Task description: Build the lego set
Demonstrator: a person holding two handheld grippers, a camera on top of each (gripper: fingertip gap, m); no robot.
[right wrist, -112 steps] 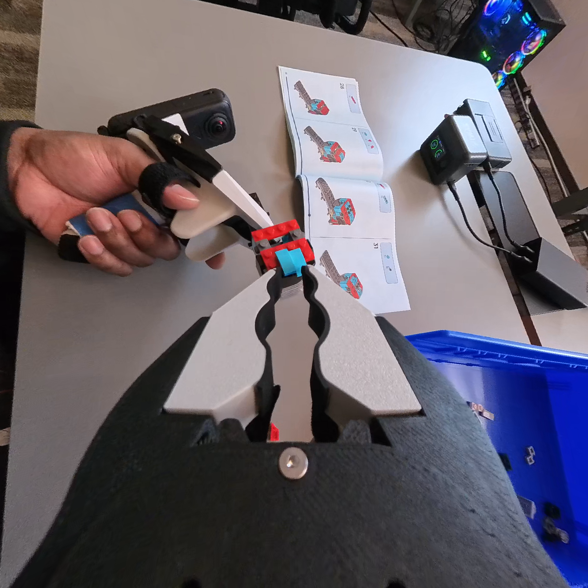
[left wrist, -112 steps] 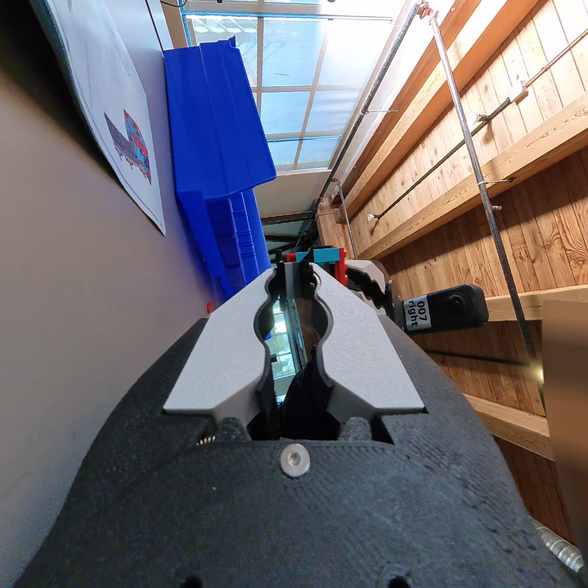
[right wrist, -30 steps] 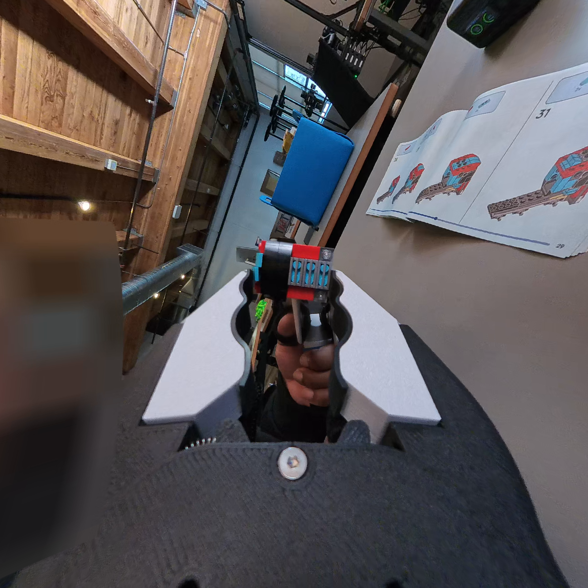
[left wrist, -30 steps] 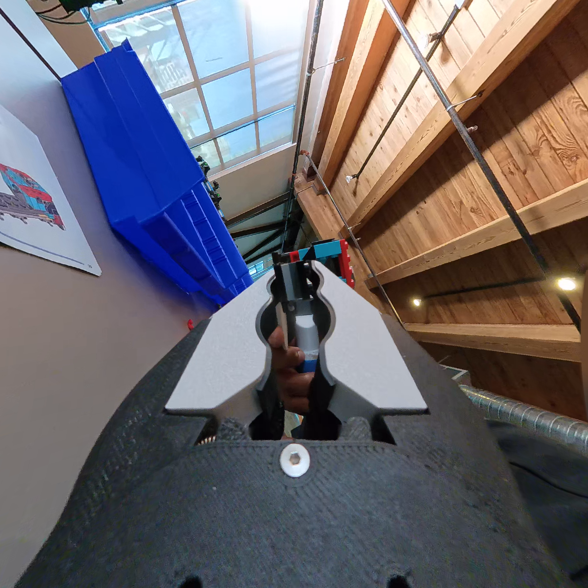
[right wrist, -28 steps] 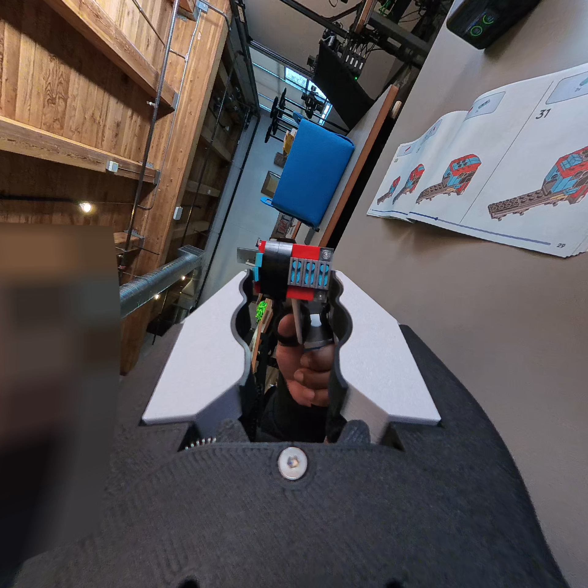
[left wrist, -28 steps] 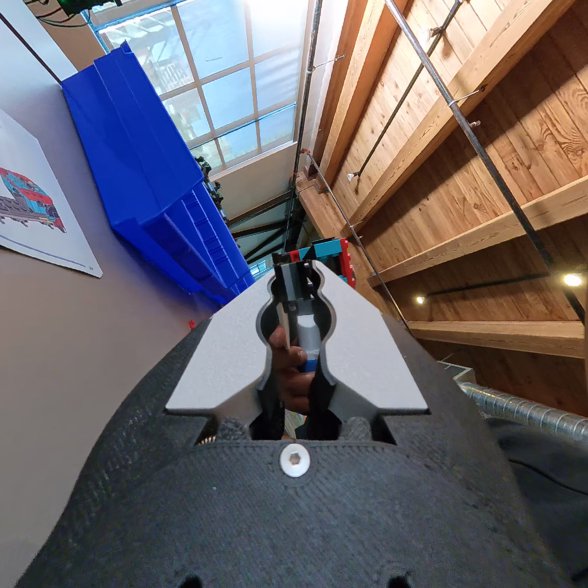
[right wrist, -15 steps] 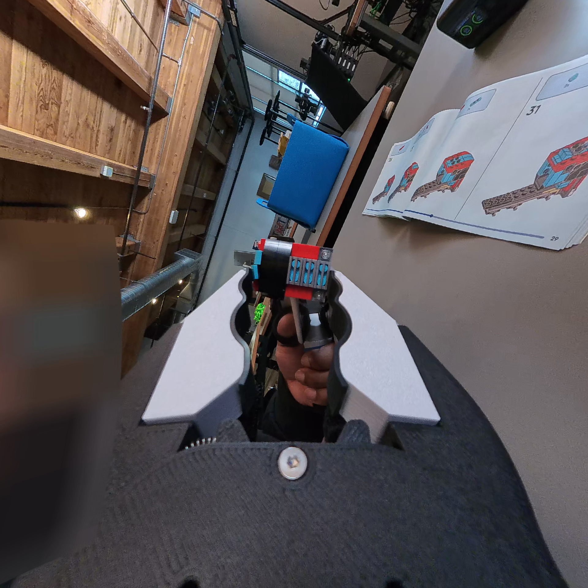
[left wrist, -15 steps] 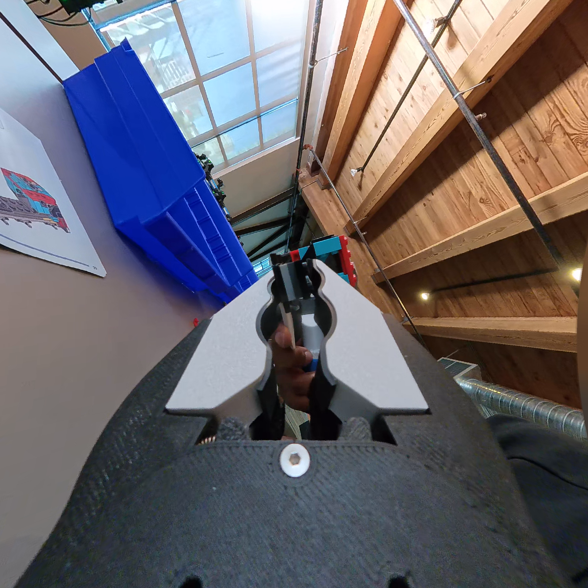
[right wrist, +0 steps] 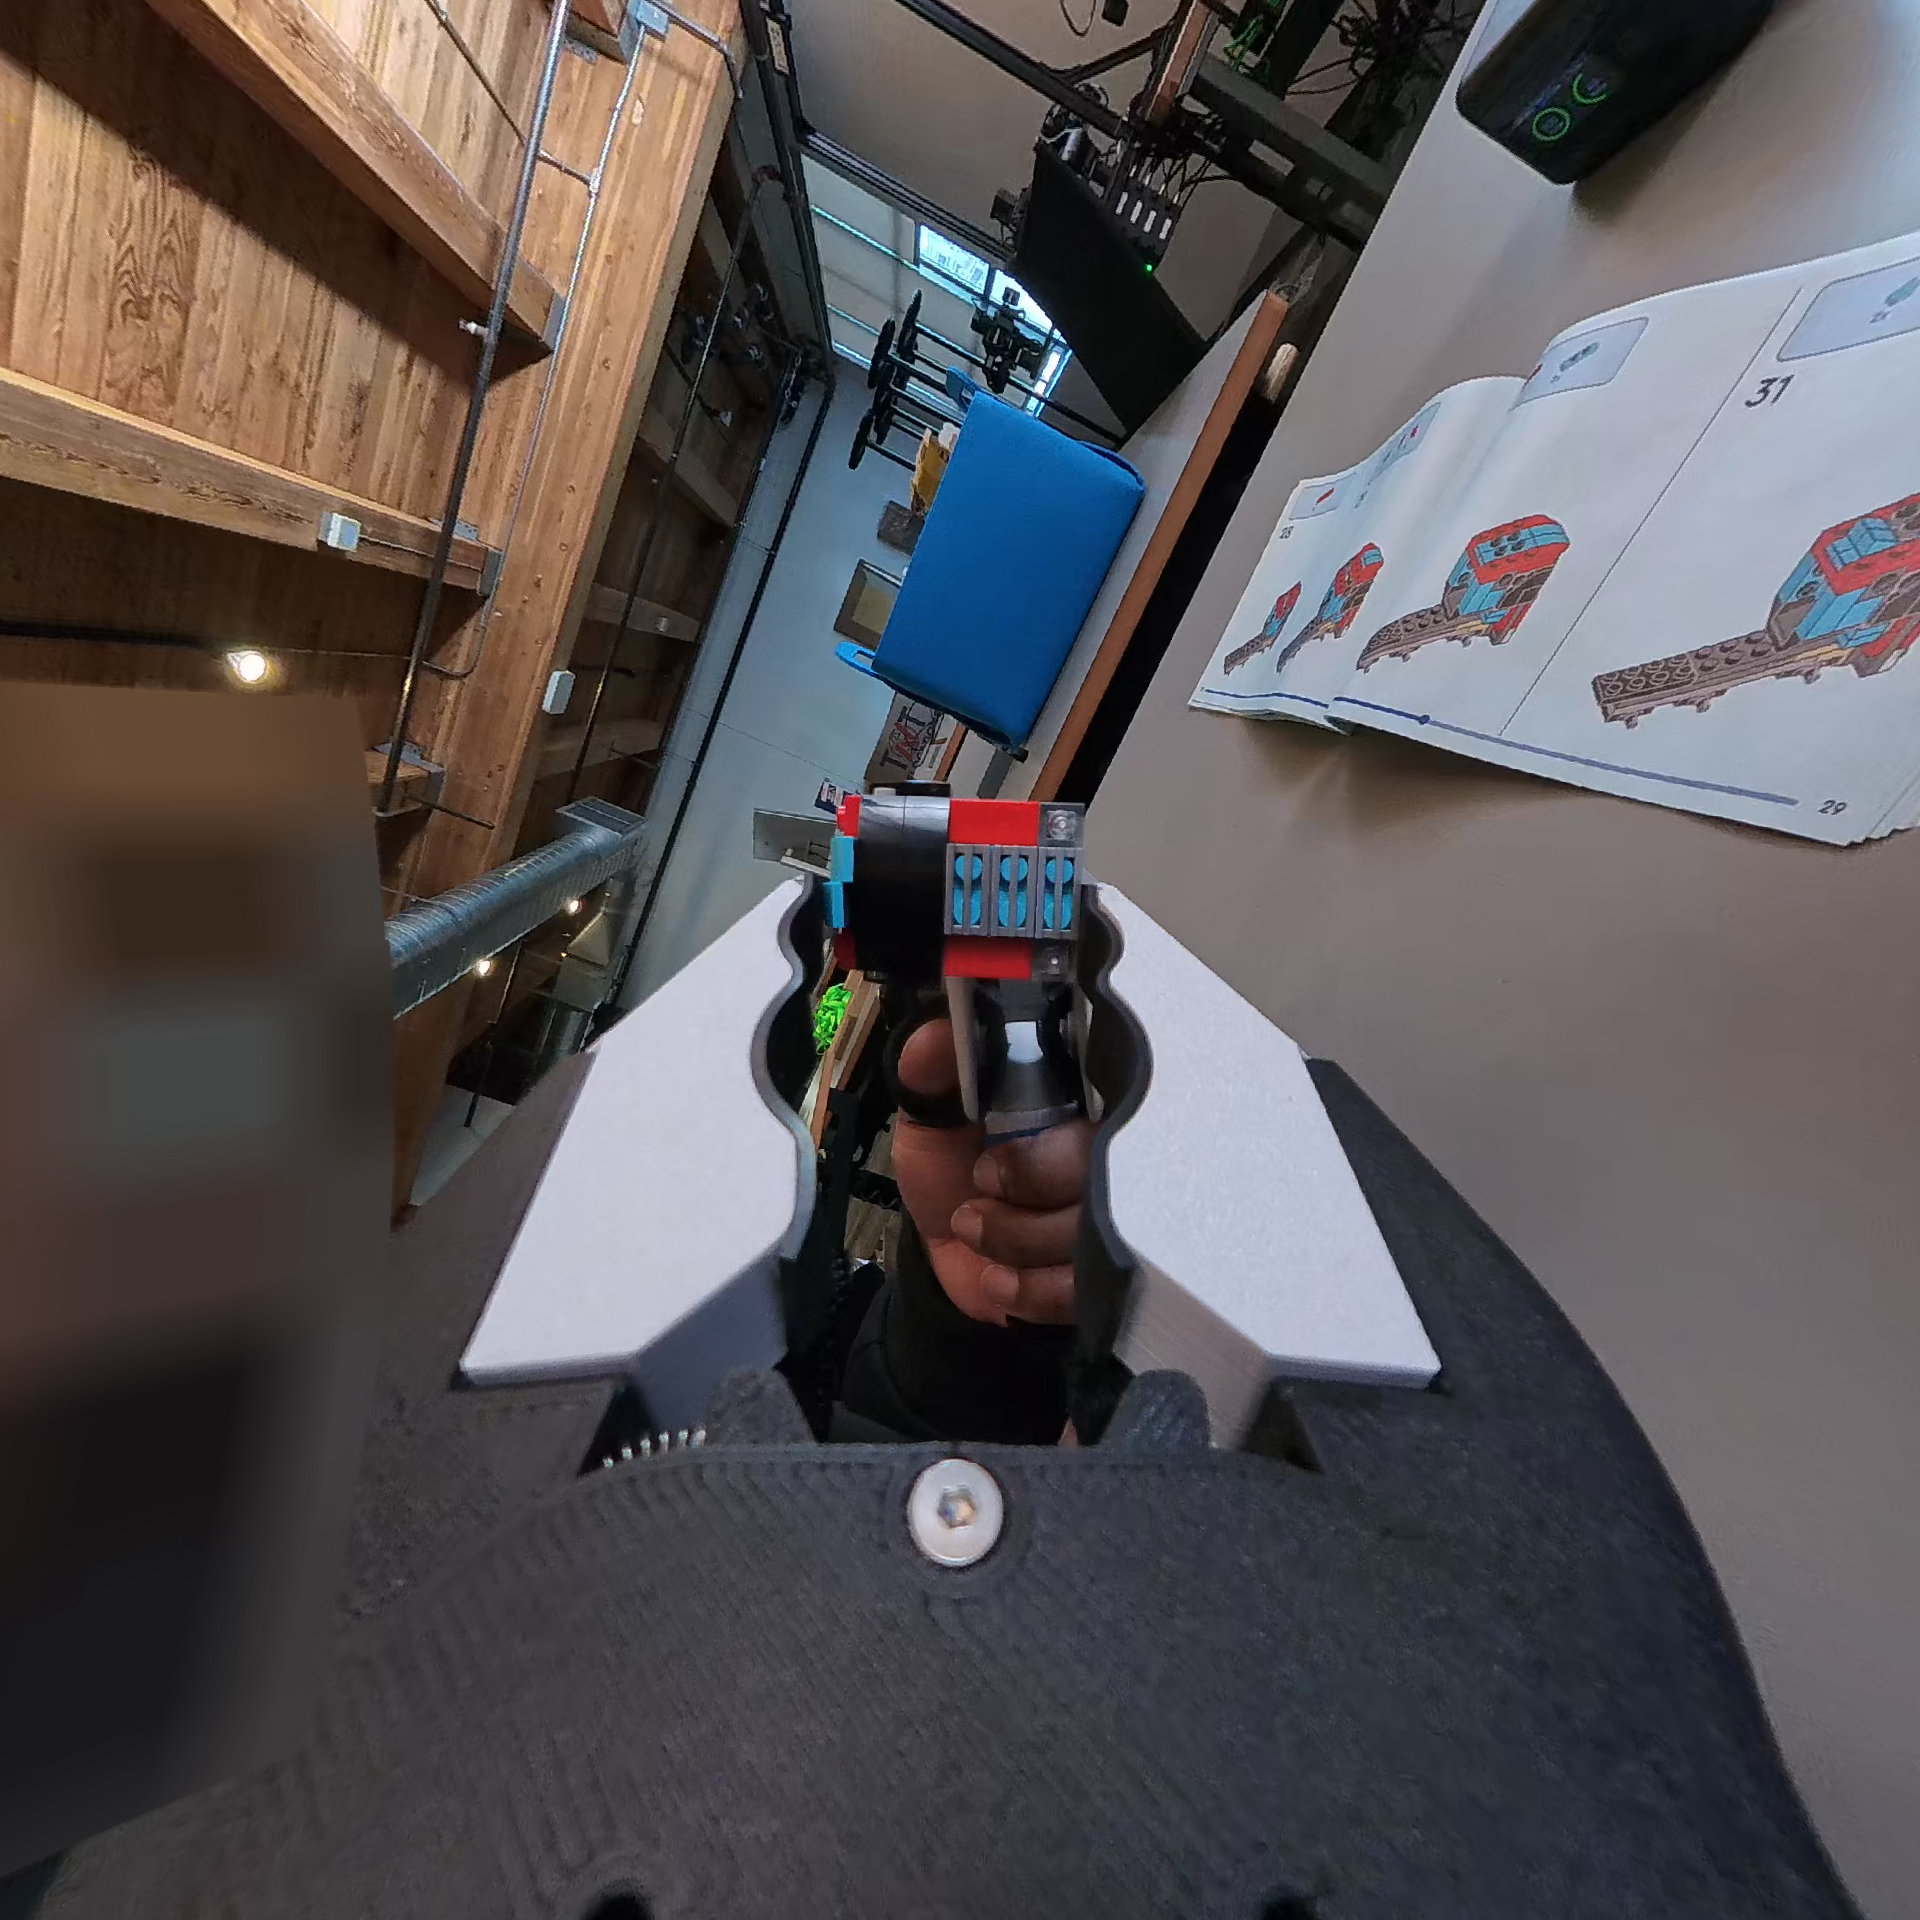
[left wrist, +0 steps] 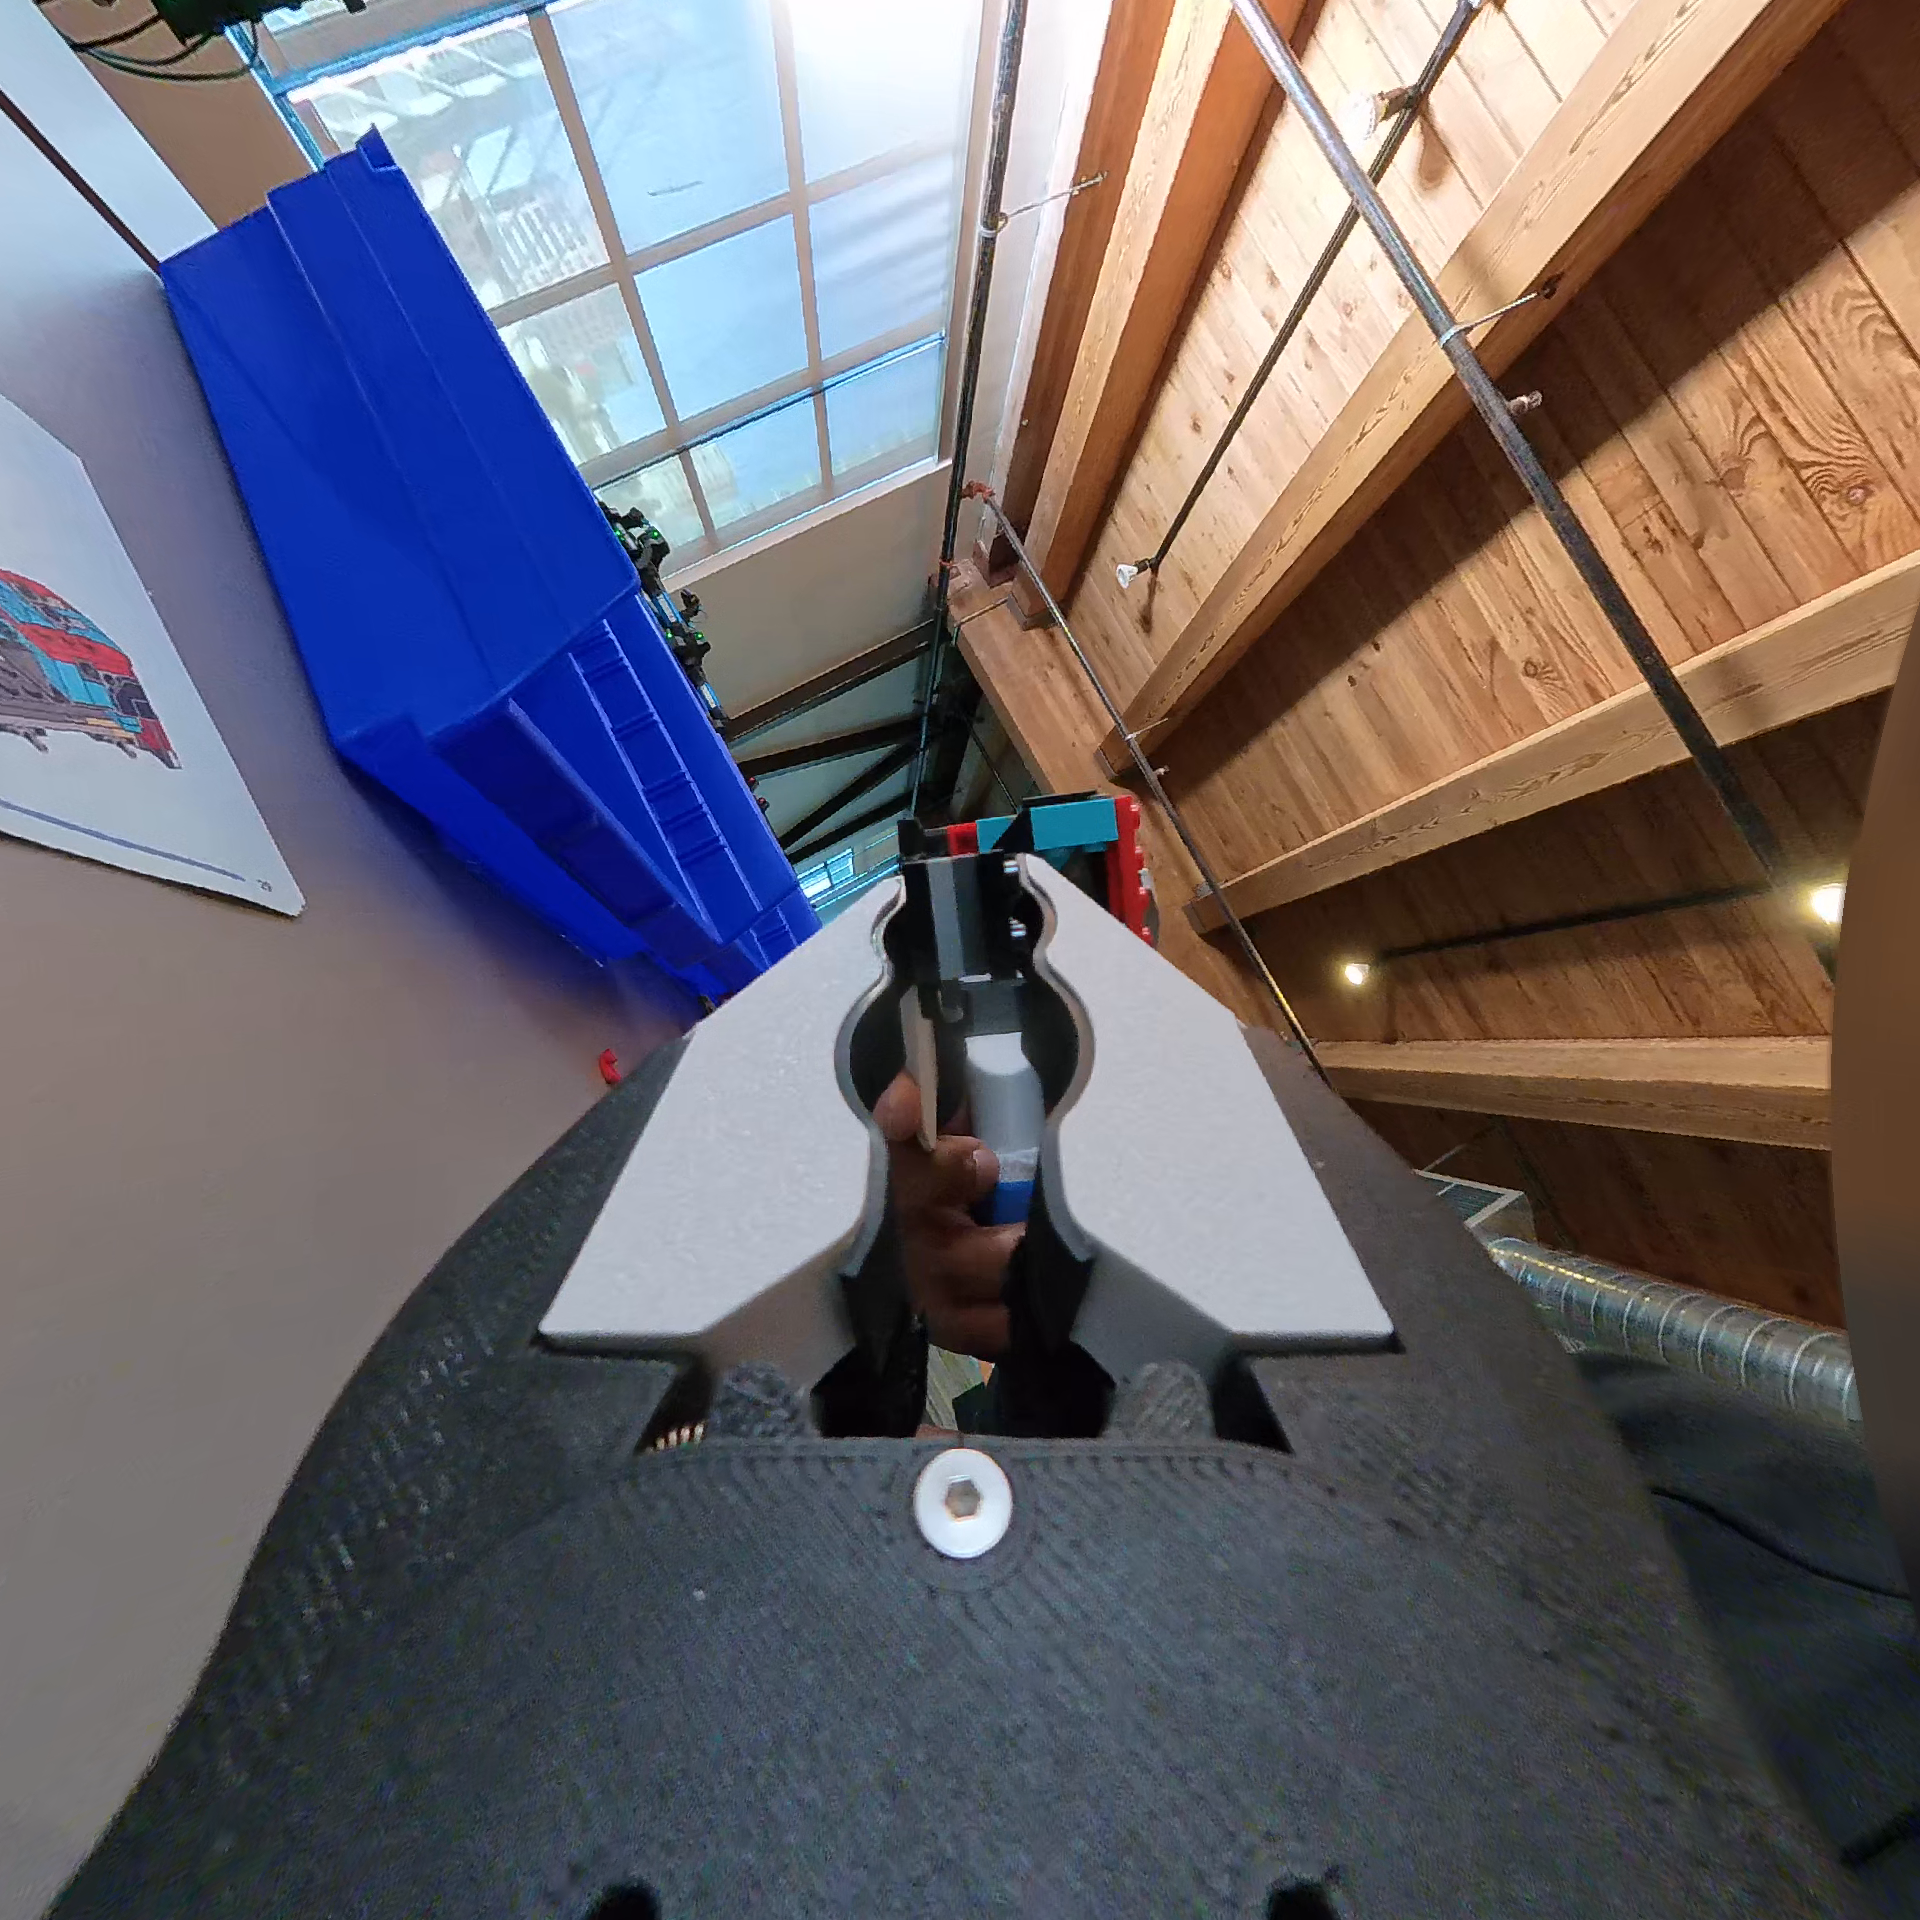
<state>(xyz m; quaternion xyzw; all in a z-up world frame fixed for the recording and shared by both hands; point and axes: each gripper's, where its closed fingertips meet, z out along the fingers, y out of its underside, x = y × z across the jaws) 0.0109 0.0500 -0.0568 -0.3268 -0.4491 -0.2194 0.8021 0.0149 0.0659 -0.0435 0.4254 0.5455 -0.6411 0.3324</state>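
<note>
While the model is being pinched by both the left gripper and the right gripper, clear of the surface, bricks are being strained. If it is being twisted unevenly, pieces could be popped off and dropped.

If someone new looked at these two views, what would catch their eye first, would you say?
Probably the small red, black and teal lego build, pinched at the tips of the right gripper and the left gripper, held up off the table. Next, the big blue bin and the open instruction booklet on the table.
</note>
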